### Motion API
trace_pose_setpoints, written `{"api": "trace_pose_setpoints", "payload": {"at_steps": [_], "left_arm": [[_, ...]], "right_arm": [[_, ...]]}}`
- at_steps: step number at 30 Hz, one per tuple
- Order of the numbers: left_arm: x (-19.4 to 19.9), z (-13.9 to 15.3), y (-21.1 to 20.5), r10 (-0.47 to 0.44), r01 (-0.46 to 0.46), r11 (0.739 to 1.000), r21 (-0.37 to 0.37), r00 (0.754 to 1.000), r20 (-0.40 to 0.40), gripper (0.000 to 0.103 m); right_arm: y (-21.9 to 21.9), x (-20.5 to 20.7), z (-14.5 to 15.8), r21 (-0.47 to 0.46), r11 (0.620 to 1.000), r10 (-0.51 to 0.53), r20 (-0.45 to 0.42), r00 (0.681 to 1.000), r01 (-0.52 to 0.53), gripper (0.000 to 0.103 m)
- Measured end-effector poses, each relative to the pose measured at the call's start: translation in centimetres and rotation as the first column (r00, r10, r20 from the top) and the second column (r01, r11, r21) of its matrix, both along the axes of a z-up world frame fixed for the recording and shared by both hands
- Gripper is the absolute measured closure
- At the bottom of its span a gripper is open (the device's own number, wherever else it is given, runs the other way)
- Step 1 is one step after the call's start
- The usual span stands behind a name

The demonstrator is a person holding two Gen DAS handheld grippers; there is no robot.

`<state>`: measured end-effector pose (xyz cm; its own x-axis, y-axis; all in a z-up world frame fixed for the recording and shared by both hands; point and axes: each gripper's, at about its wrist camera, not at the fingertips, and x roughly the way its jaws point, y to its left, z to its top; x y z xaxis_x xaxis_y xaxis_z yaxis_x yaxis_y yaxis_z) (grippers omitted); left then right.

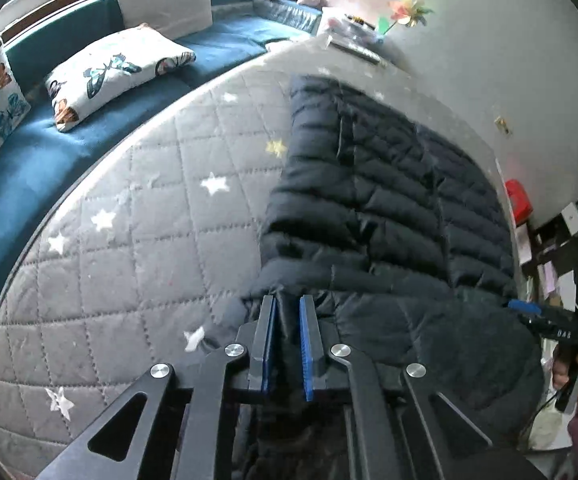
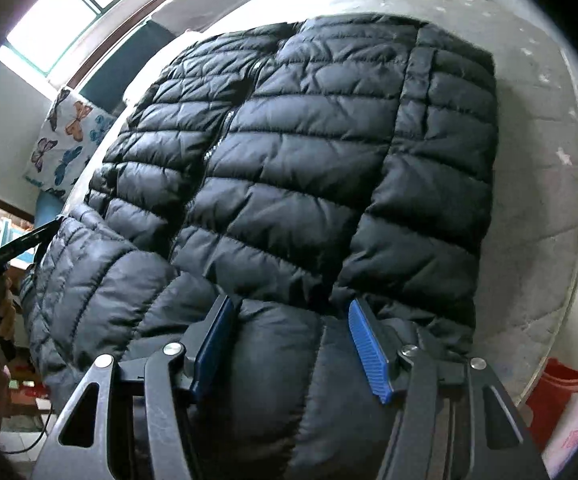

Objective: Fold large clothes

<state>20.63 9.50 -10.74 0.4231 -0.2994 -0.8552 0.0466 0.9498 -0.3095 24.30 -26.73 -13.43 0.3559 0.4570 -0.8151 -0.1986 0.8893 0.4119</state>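
Two claws work the near end of a black puffer jacket (image 2: 289,152) spread on a bed with a grey quilted star-print cover (image 1: 137,216). In the left wrist view the left claw (image 1: 287,310) has its blue pads drawn nearly together, a thin fold of the jacket's near left edge pinched between them. In the right wrist view the right claw (image 2: 291,322) stands about half open, straddling a puffy bulge of the near end; its pads flank the fabric, and I cannot tell for sure that they press it. Each claw also shows at the margin of the other's view, with part of a hand on its handle.

Beyond the claws the jacket lies lengthwise toward the far end of the bed, front up, zipper running down the middle, with both sleeves apparently laid in over the body. By that reading the side folds are done and the end-over-end fold is what remains; these holds look like its start.

Below the claws the jacket's near end is hidden behind the linkages, so how much hangs off the bed is unclear. Blue sofa cushions and butterfly pillows (image 1: 113,72) sit far left, and they are blurred
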Motion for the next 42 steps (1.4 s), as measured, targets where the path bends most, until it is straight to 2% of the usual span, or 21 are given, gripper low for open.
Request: {"api": "trace_pose_setpoints", "payload": {"at_steps": [3,5,7,9,11,15,20,23,25,27,30,35,39,42], "left_arm": [[-0.2,1.9,0.1,-0.020,0.020,0.999,0.028,0.999,0.030,0.089],[-0.4,3.2,0.1,-0.014,0.009,0.996,0.091,0.999,0.053,0.089],[-0.8,4.5,0.2,-0.003,-0.005,0.995,0.100,0.997,0.074,0.089],[-1.7,6.1,0.0,0.002,-0.006,0.999,0.041,0.995,0.100,0.089],[-2.6,6.8,-1.3,-0.046,0.050,0.998,-0.026,0.992,0.114,0.089],[-4.1,5.5,-5.8,-0.203,0.209,0.976,-0.067,0.975,0.092,0.089],[-5.4,2.4,-9.7,-0.331,0.332,0.943,-0.023,0.943,0.034,0.089],[-6.0,0.4,-10.4,-0.364,0.363,0.931,0.025,0.931,0.017,0.089],[-6.1,-0.8,-10.1,-0.355,0.355,0.935,-0.007,0.935,0.004,0.089],[-5.8,-2.3,-9.1,-0.323,0.321,0.943,-0.086,0.946,-0.019,0.089],[-5.6,-3.4,-8.6,-0.321,0.319,0.945,-0.075,0.947,-0.021,0.092],[-5.4,-2.8,-8.7,-0.319,0.316,0.947,-0.060,0.947,-0.032,0.092],[-5.3,-1.2,-9.5,-0.304,0.303,0.952,-0.034,0.952,-0.034,0.092],[-5.9,1.5,-10.4,-0.338,0.339,0.940,-0.033,0.941,0.024,0.092]], "right_arm": [[-0.1,-1.6,2.7,-0.014,1.000,0.011,0.069,0.998,-0.010,0.038],[0.4,-3.6,4.3,-0.027,0.997,0.071,0.110,0.991,-0.068,0.038],[0.9,-5.1,4.9,-0.070,0.992,0.113,0.134,0.984,-0.104,0.038],[1.3,-6.6,4.8,-0.094,0.987,0.144,0.130,0.981,-0.132,0.038],[1.9,-7.8,4.3,-0.105,0.983,0.161,0.128,0.979,-0.148,0.038],[3.1,-9.0,2.8,-0.121,0.980,0.173,0.117,0.978,-0.159,0.038],[5.1,-10.3,2.0,-0.208,0.962,0.207,0.125,0.970,-0.179,0.038],[5.3,-10.3,1.0,-0.212,0.962,0.198,0.117,0.973,-0.170,0.037],[5.4,-10.4,0.4,-0.214,0.961,0.202,0.123,0.972,-0.172,0.037],[5.8,-10.6,-0.5,-0.236,0.955,0.215,0.136,0.967,-0.179,0.037],[6.3,-10.7,-1.1,-0.264,0.948,0.220,0.151,0.964,-0.175,0.036],[6.0,-10.5,0.9,-0.261,0.942,0.249,0.114,0.962,-0.212,0.036],[6.1,-10.5,4.5,-0.215,0.956,0.244,0.198,0.949,-0.201,0.036],[7.3,-9.8,5.8,-0.208,0.956,0.256,0.253,0.933,-0.206,0.036]]}}
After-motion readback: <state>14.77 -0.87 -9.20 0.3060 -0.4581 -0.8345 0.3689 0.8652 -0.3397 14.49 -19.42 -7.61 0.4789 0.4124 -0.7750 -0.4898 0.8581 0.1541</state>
